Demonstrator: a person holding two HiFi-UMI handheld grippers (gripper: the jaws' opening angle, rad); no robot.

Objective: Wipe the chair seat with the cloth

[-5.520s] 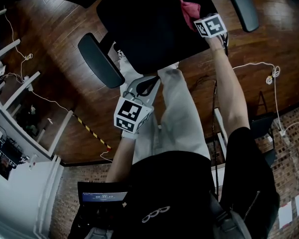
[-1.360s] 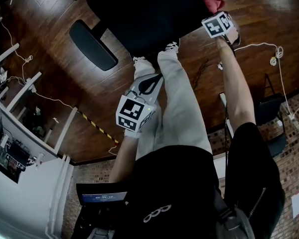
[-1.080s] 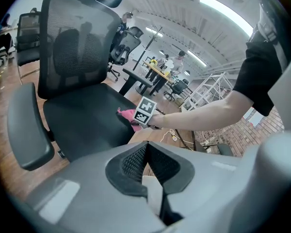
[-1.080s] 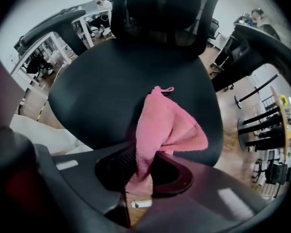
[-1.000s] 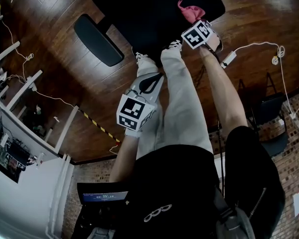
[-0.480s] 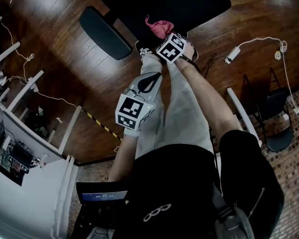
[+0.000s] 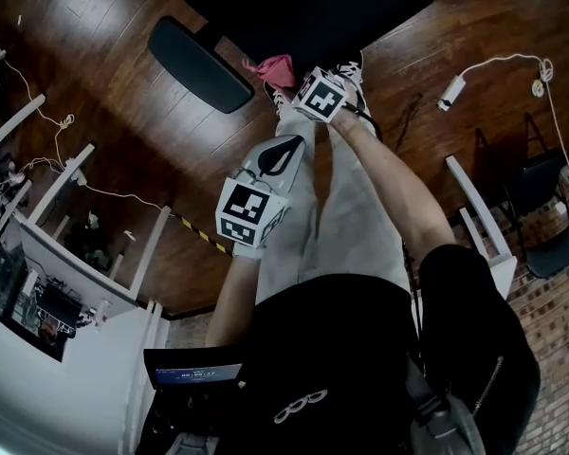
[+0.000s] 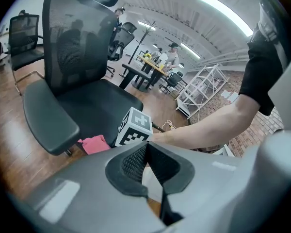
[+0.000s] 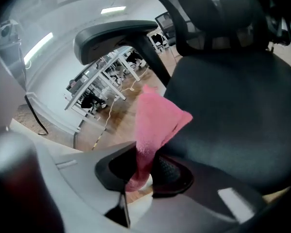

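Note:
The black office chair's seat (image 7: 303, 8) fills the top of the head view, with one armrest (image 7: 199, 50) at its left. My right gripper (image 7: 292, 79) is shut on the pink cloth (image 7: 275, 67) at the seat's near left corner, next to that armrest. In the right gripper view the cloth (image 9: 157, 118) rises from between the jaws against the seat (image 9: 233, 106). My left gripper (image 7: 286, 148) hangs shut and empty over the person's light trousers, apart from the chair. The left gripper view shows its jaws (image 8: 147, 147) closed, with the cloth (image 8: 94, 143) and seat (image 8: 102, 106) beyond.
The floor is dark wood. Cables and a white power strip (image 7: 452, 90) lie at the right, with a second black chair (image 7: 550, 245) beyond. White frames (image 7: 38, 150) stand at the left, and yellow-black tape (image 7: 194, 233) runs nearby. A laptop (image 7: 194, 377) is at the bottom.
My right gripper has carried the pink cloth leftwards along the seat's front, from the far right side to the near left corner. The left gripper has stayed put.

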